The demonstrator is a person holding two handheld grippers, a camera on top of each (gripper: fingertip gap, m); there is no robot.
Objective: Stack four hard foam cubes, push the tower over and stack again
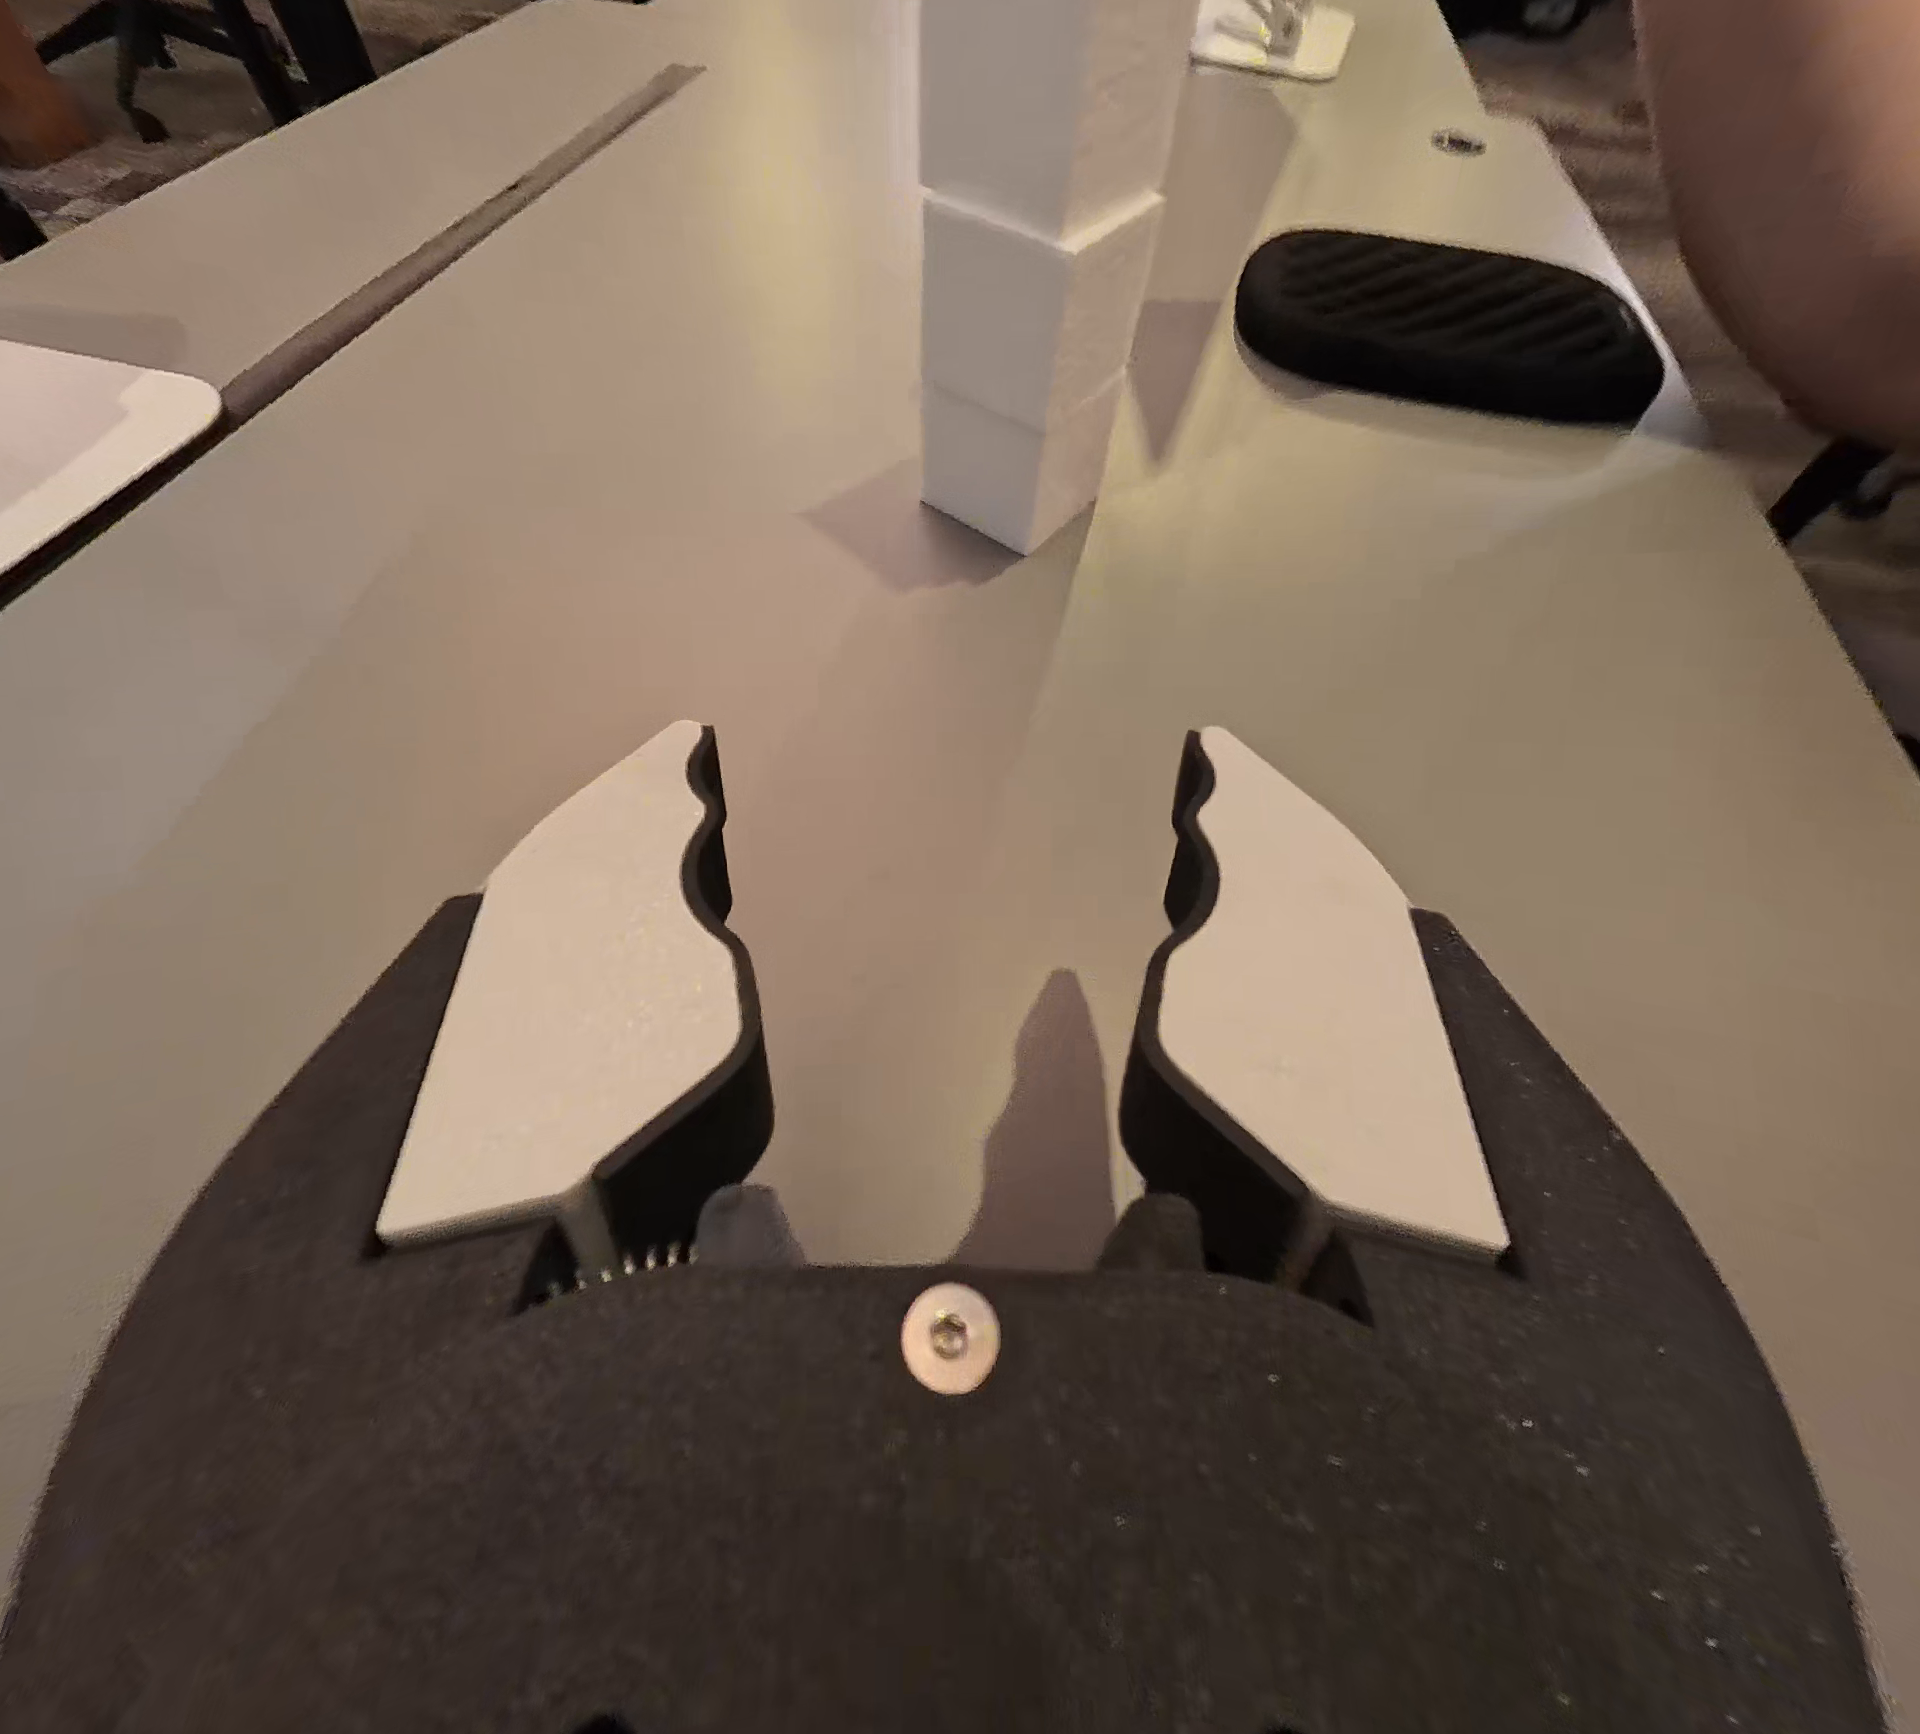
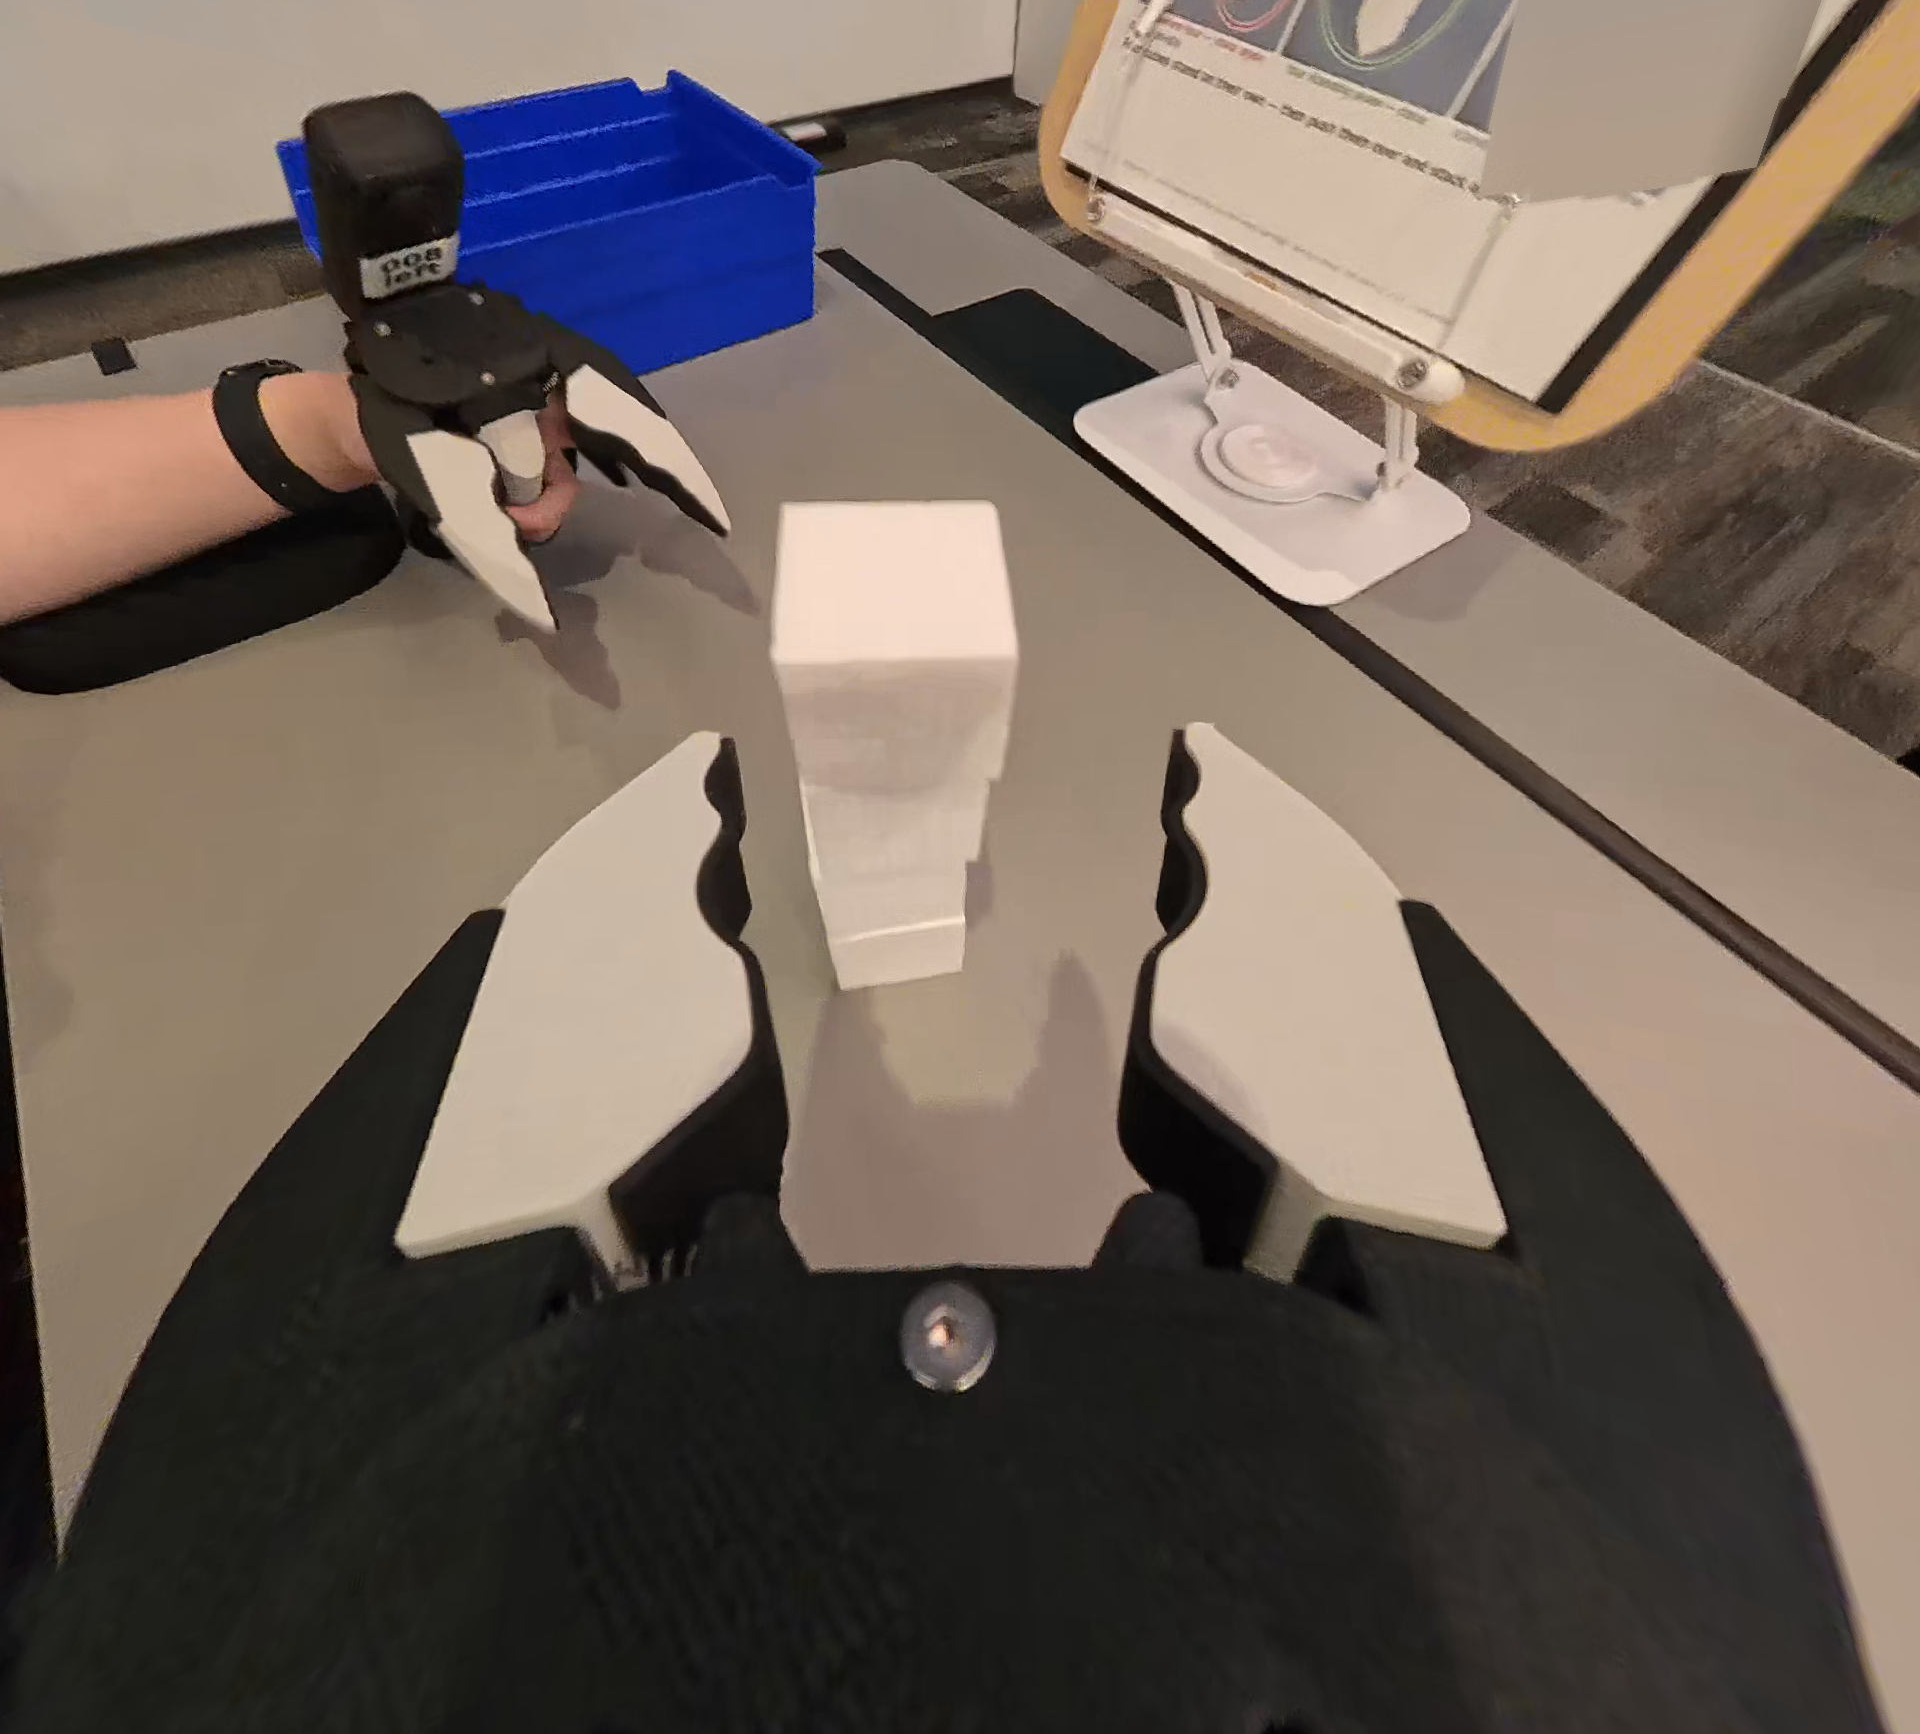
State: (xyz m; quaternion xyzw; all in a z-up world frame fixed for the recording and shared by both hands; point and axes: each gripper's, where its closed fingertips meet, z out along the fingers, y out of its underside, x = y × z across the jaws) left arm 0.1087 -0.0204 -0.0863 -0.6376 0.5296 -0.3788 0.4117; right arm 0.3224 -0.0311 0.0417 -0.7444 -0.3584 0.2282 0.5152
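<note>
A tower of white foam cubes [image 1: 1029,230] stands upright on the grey table, its top cut off by the frame in the left wrist view. In the right wrist view the same tower [image 2: 894,728] shows from above, the cubes slightly offset. My left gripper [image 1: 951,739] is open and empty, low over the table, well short of the tower. It also shows in the right wrist view [image 2: 634,572], left of the tower. My right gripper [image 2: 951,739] is open and empty, raised above and in front of the tower, its fingers apart on either side of it.
A blue bin [image 2: 623,230] stands at the table's far left. A tablet on a white stand [image 2: 1278,479] is at the right. A black wrist rest [image 1: 1444,323] lies beside the tower, under a forearm [image 2: 125,500]. A dark seam [image 1: 457,230] runs along the table. About 25 centimeters separates my left fingertips from my right.
</note>
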